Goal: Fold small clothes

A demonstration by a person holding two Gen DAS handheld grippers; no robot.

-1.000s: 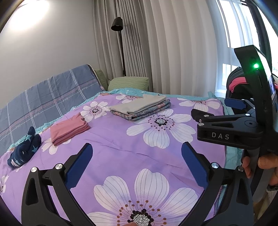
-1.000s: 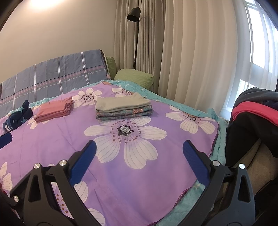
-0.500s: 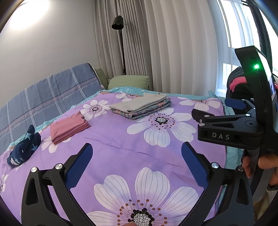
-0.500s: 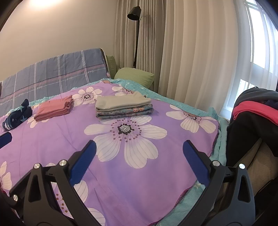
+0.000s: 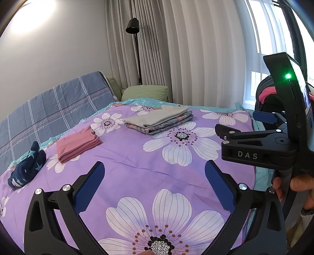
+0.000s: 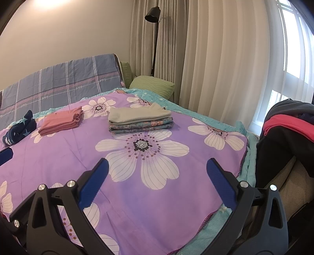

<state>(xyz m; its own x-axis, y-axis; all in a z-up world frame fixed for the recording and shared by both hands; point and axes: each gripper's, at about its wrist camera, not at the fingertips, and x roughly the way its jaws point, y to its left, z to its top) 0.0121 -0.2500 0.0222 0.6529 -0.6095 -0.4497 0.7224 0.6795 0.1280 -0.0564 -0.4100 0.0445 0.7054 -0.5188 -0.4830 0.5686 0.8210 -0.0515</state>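
Observation:
On the purple flowered bed cover lie a folded stack with a grey garment on top, a folded pink garment and a rolled dark blue star-print garment. They also show in the right wrist view: the grey-topped stack, the pink garment, the blue garment. My left gripper is open and empty above the cover's near part. My right gripper is open and empty; it shows in the left wrist view at the right.
A heap of dark and pink clothes sits on a chair right of the bed. A green pillow, a blue checked blanket, a floor lamp and curtains stand behind the bed. The bed's edge runs along the right.
Both grippers have tilted slightly, so the bed and the folded clothes sit a little lower and closer in view. Nothing on the bed has moved.

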